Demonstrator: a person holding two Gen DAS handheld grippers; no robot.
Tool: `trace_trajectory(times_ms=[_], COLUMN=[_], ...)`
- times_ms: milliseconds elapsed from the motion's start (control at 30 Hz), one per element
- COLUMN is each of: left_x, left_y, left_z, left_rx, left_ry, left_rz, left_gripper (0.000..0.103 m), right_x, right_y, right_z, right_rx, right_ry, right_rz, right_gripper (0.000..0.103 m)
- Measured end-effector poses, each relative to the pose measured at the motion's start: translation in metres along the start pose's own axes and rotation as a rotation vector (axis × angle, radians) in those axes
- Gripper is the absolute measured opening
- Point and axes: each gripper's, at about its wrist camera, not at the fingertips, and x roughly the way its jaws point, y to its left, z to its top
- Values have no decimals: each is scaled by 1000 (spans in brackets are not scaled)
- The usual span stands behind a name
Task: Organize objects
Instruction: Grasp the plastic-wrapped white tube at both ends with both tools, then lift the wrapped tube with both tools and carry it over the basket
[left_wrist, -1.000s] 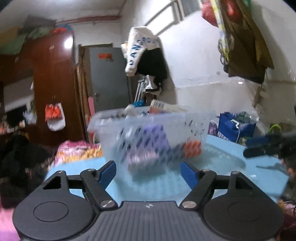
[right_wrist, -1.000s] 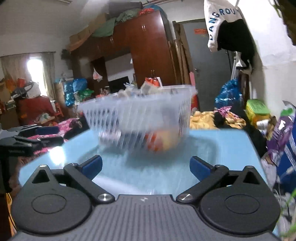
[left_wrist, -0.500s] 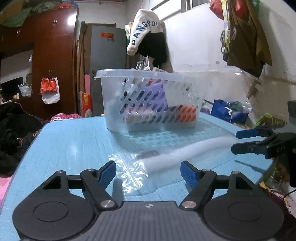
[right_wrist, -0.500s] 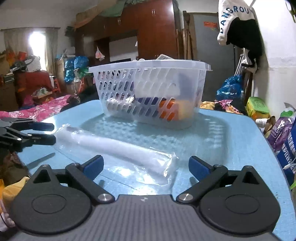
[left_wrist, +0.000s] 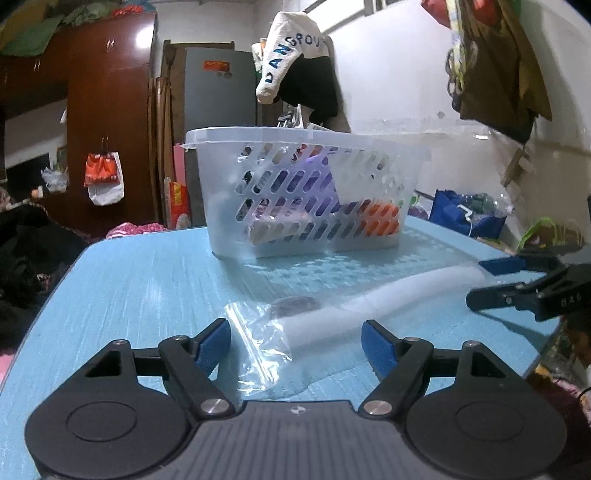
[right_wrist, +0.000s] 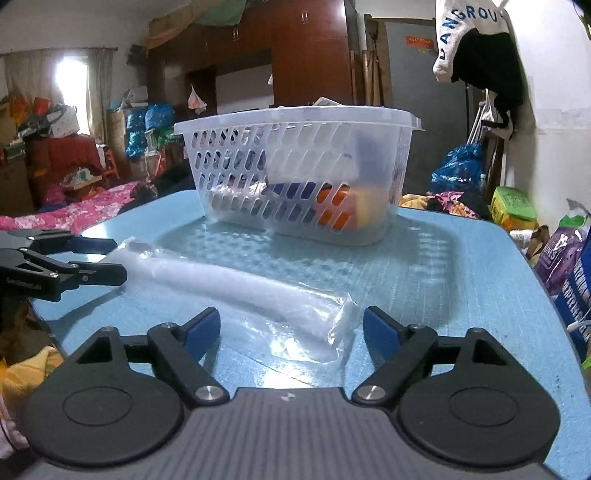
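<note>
A long white tube sealed in a clear plastic zip bag (left_wrist: 369, 306) lies flat on the light-blue tabletop (left_wrist: 140, 291), in front of the translucent white slotted plastic basket (left_wrist: 306, 192) that already holds purple, orange and white items. A second ago both wrist views were blurred and filled mostly by the basket; now both are sharp and lower, with the bagged tube stretched between the two tools, so the hands appear to have come down onto opposite ends of it. The left gripper (left_wrist: 295, 341) stands wide, its blue pads either side of the bag's crumpled end without pressing on it, and it holds nothing. The right gripper (right_wrist: 291, 328) has just been narrowing from its widest spread; the other end of the bag sits between its blue pads, yet a gap shows on each side, so it has no hold either. In the left view the right tool's fingers (left_wrist: 502, 266) straddle the far end of the tube. The likely step in hand is a two-ended pickup, with the basket behind as the probable destination; the slick, loose film could slip or bunch when the jaws close.
</note>
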Motion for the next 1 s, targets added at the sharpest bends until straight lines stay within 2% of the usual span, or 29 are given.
trace_trajectory(times_ms=[133,200,267,300,367,467,700,767,867,1000], left_x=[1,0,-1,-1,-1,-1,-2,-3,-4,-5], left_y=[-5,-5,-6,-7,-10,-11,-9,-9,-8,-12], left_z=[-1,-1,-2,-2,-2,-2,-4,-4,-4,-4], left_rx=[18,20,29,36,48,41,28,21,-3,-7], left_ry=[-8,-16,-23,-24,-28,-34,-45,-49,-66,-85], left_rz=[-1,-5,-19,-24,-35,-41,-57,-65,-67,-69], left_gripper=[79,68,54,51,39,34,30,27,21,18], right_x=[-1,-3,-5,-5,-7,-10,-13,-14,-15,-18], right_y=[2,0,-2,-3,-4,-4,-3,-3,-3,-5], right_z=[-1,-2,-3,-3,-4,-4,-7,-6,-5,-4], right_rx=[-15,-19,-18,-19,-31,-46,-57,-52,-48,-38], right_ry=[-10,-16,-24,-27,-31,-33,-64,-77,-90,-105], right_rz=[8,10,12,13,20,26,26,26,24,18], right_gripper=[73,68,57,54,47,37,21,14,11,10])
